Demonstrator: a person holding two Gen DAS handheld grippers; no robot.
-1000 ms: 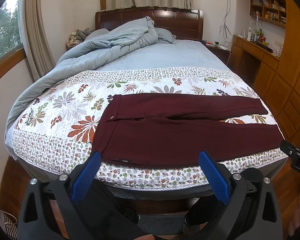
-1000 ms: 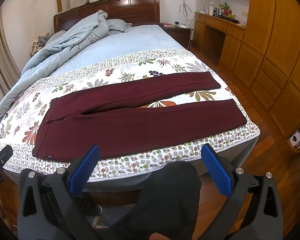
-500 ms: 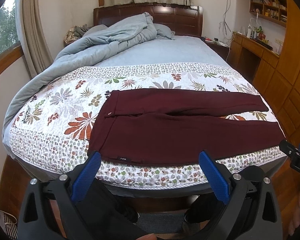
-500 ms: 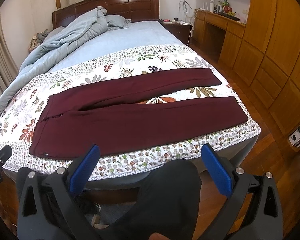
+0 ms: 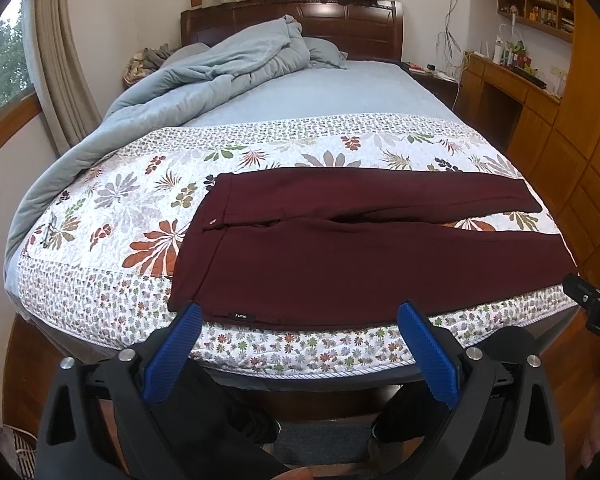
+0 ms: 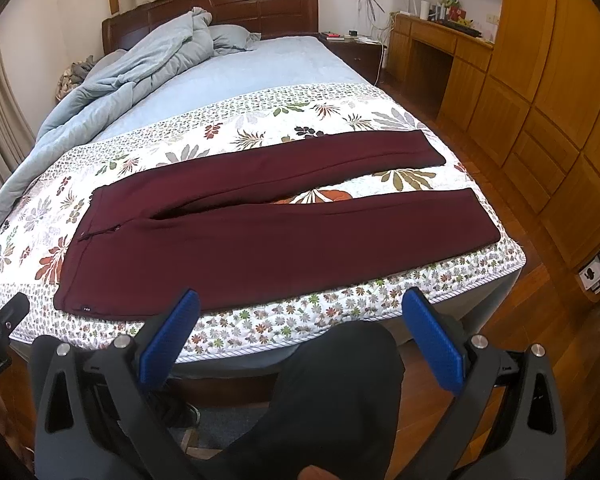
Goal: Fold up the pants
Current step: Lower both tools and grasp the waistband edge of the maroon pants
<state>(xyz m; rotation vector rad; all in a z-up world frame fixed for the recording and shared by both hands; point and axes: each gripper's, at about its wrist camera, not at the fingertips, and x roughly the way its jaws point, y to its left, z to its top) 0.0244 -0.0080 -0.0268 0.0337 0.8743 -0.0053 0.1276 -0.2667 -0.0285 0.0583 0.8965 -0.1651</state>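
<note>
While unfolded, pants (image 5: 364, 248) spread flat across bed (image 5: 100, 208), legs apart for folding. Left claw (image 5: 300, 344) and right claw (image 6: 300, 340) released, short of fabric.

a bed (image 5: 340, 92) with a dark wooden headboard (image 5: 340, 20) is carrying a floral quilt (image 5: 112, 208) across its foot, maroon pants (image 5: 360, 248) lying flat on that quilt, and a rumpled grey-blue duvet (image 5: 204, 76) near the head.
</note>
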